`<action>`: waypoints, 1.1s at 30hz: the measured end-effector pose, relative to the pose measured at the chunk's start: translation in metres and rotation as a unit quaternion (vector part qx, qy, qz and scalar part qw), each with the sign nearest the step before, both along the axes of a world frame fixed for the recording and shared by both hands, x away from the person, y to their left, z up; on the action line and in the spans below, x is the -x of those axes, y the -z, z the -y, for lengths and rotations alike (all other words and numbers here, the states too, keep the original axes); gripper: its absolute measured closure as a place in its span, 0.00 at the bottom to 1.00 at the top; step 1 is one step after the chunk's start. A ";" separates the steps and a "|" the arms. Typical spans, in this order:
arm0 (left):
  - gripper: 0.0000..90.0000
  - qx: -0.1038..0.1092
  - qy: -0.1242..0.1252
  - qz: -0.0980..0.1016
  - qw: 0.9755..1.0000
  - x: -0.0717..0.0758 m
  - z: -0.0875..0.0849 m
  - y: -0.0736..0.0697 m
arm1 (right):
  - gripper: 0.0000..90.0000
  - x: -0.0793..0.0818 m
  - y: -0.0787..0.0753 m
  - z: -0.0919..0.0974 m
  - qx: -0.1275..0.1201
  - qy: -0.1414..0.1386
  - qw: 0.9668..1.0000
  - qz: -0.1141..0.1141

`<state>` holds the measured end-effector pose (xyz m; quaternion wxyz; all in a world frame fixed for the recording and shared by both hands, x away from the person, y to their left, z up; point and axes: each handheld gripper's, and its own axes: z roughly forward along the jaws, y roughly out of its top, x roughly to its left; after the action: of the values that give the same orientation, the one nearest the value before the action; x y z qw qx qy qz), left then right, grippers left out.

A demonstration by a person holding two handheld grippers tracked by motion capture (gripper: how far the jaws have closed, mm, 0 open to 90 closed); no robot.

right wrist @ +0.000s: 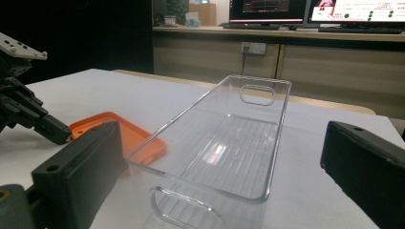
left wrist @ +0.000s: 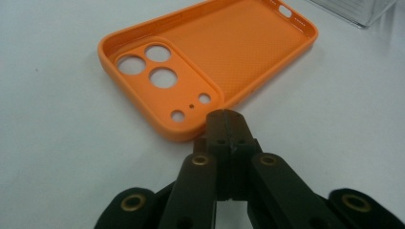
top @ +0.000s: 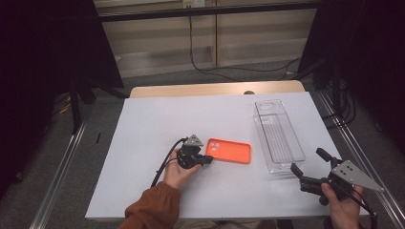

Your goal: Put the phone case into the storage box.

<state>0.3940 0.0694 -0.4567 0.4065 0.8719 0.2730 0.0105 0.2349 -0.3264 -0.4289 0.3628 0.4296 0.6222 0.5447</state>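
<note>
While my left hand-held gripper (top: 206, 160) sits low at the centre of the high view, its jaws are pressed fully together with nothing between them, and their tips rest just at the near corner of the orange phone case (top: 229, 151). I see the case lying flat on the white surface (top: 153, 129), open side up, just right of centre in that view, with its camera cut-outs at the end nearest the gripper. In the left gripper view the case (left wrist: 210, 62) fills the upper middle of the frame and the closed jaws rise from the bottom centre, touching or almost touching its rim; I cannot tell which.

My right hand-held gripper (top: 308, 163) is at the lower right of the high view, its jaws spread wide and holding nothing. It points at the near end of the clear plastic tray (top: 278, 136), which lies to the right of the case and apart from it. In the right gripper view the tray (right wrist: 224, 143) stands between the two wide jaws, untouched.
</note>
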 end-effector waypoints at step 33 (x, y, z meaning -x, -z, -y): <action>1.00 0.002 -0.050 0.011 0.999 -0.020 -0.006 0.001 | 0.00 0.000 0.000 0.000 0.001 0.000 1.000 0.000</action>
<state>0.4136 0.0749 -0.4575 0.4102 0.8560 0.3122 0.0395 0.2351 -0.3261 -0.4289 0.3636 0.4291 0.6225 0.5441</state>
